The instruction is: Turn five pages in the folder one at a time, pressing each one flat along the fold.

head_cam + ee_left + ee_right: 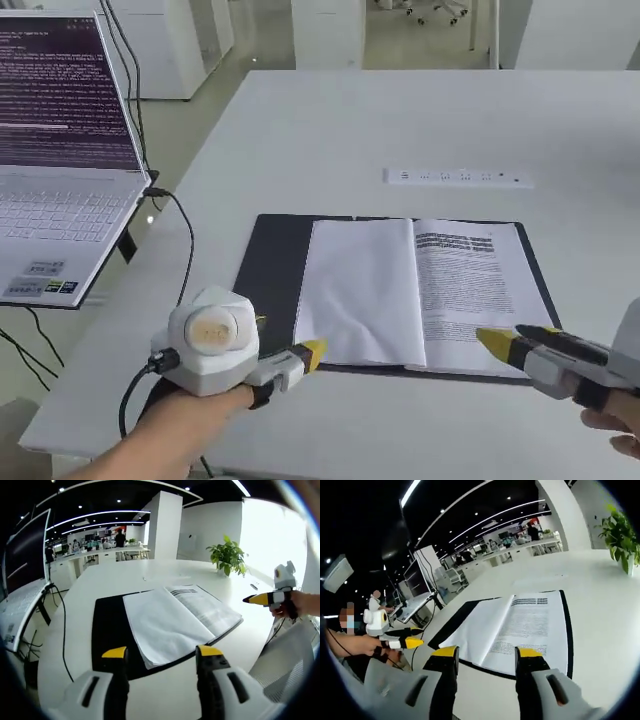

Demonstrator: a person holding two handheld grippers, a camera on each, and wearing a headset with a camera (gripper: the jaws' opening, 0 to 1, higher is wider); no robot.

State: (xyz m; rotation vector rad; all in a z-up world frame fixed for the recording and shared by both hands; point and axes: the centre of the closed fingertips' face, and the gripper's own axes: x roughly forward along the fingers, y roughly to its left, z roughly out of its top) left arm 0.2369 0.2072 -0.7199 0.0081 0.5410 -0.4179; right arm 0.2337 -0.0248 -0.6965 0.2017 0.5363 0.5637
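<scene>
Two handheld grippers hover at the near edge of an open black folder [270,260], which lies flat on a white table [400,120] with a laptop [60,170] to its left and a power strip [458,178] beyond it. The left gripper [312,352] sits just off the folder's near left edge, by a blank sheet [360,290]. The right gripper [497,342] points at the near corner of the printed page [468,290]. Both sets of jaws stand apart and hold nothing. A page turn appears about to begin. The right gripper would need to pinch a single sheet at its loose corner, carry it leftward, then press it along the centre fold.
</scene>
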